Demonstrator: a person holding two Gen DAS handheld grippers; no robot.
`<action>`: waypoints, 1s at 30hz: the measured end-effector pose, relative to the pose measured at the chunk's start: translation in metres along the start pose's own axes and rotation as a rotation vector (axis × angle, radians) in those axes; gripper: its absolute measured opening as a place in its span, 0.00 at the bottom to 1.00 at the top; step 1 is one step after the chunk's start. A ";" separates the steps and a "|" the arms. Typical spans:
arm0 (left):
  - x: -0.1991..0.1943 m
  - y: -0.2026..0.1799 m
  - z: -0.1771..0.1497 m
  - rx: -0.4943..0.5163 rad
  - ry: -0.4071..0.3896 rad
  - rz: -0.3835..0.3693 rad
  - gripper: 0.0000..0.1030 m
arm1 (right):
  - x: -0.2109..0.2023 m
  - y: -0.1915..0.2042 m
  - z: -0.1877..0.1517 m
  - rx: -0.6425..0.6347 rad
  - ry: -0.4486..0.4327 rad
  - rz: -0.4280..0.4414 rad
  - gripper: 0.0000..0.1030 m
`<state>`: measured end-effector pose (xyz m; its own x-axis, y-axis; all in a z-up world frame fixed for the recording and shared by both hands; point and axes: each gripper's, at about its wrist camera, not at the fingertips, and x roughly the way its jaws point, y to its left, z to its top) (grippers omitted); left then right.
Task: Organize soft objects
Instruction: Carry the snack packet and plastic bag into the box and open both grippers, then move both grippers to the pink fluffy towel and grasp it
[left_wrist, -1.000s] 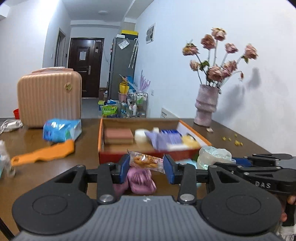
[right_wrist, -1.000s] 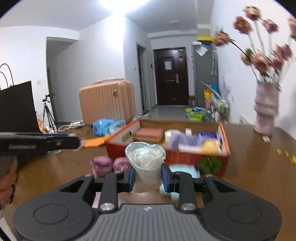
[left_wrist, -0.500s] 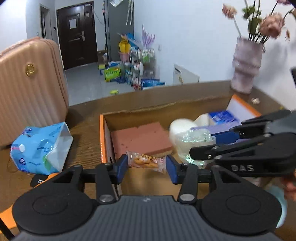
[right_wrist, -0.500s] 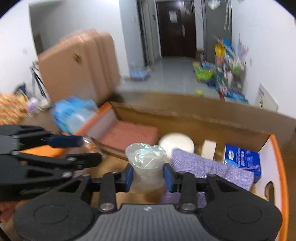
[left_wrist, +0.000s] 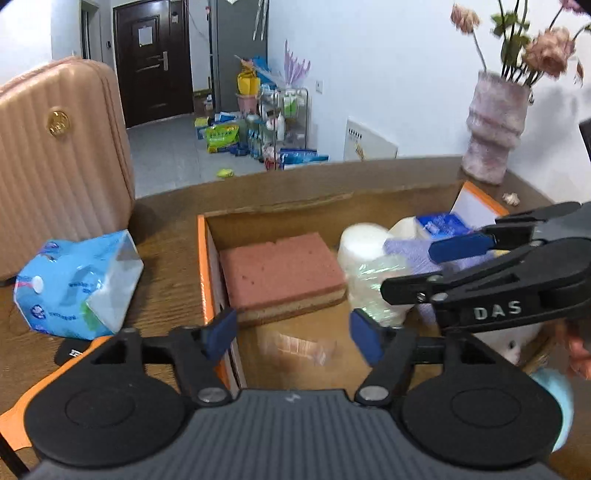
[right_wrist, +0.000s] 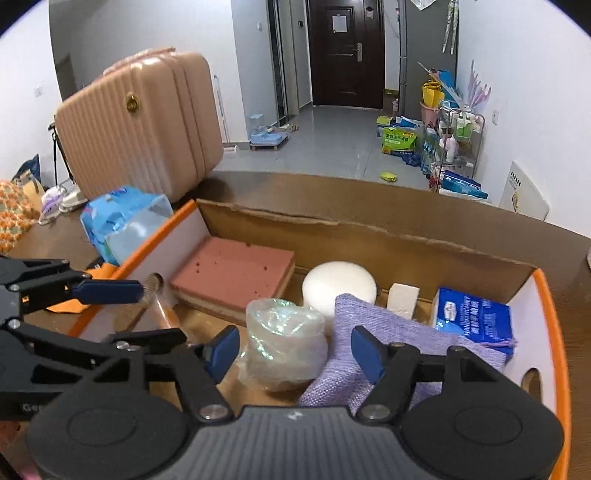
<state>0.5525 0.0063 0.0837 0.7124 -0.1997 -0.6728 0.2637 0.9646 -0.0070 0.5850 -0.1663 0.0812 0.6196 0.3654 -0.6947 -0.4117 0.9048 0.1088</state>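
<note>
Two wrapped items (right_wrist: 284, 343) in the box (right_wrist: 369, 229) — sponge (right_wrist: 236, 267), cloth (right_wrist: 399, 332) alongside

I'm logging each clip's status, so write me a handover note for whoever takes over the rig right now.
Left gripper: fingers just opened; snack packet dropped, blurred, over the box floor.
Right gripper: fingers just opened; the clear plastic bundle sits between them, untouched, in the cardboard box.
Done: pink sponge, white round pad, purple cloth, blue tissue pack boxed.
Left: blue tissue bag lies outside the box.
</note>
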 end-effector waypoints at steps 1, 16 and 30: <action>-0.007 0.000 0.003 -0.006 -0.005 0.002 0.73 | -0.009 0.000 0.001 0.000 -0.014 0.006 0.65; -0.186 -0.028 0.007 0.022 -0.221 0.094 0.82 | -0.210 -0.003 -0.016 -0.021 -0.259 -0.065 0.76; -0.279 -0.087 -0.207 -0.074 -0.356 0.168 0.93 | -0.276 0.045 -0.217 -0.094 -0.413 0.027 0.83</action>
<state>0.1966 0.0138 0.1191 0.9258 -0.0723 -0.3710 0.0855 0.9962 0.0192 0.2503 -0.2742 0.1235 0.8156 0.4629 -0.3472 -0.4788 0.8768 0.0442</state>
